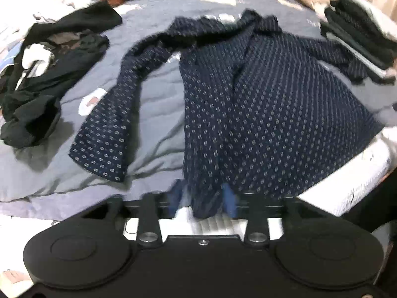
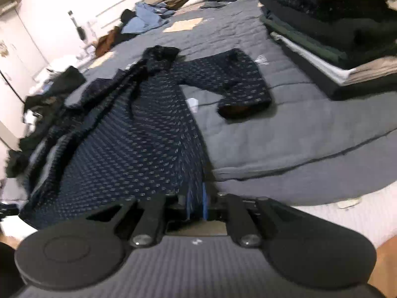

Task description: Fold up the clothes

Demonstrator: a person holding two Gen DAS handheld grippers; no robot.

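A navy shirt with small pale squares [image 1: 260, 114] lies spread on the grey bed cover [image 1: 153, 99], hem toward me and collar at the far end. One sleeve [image 1: 106, 134] trails down to the left; the other sleeve [image 2: 243, 87] lies bent on the right. My left gripper [image 1: 203, 197] is at the hem with its blue fingers [image 1: 229, 198] apart. A bunch of hem hangs between them, with a gap showing beside the left finger. My right gripper [image 2: 196, 202] is shut on the shirt's [image 2: 119, 149] other hem corner, its fingers close together with fabric pinched between.
A heap of black clothes [image 1: 32, 104] lies left of the shirt. A stack of folded clothes [image 2: 335, 37] stands at the right of the bed. More loose garments, one light blue [image 2: 146, 17], lie at the far end. The white mattress edge [image 1: 347, 173] shows near me.
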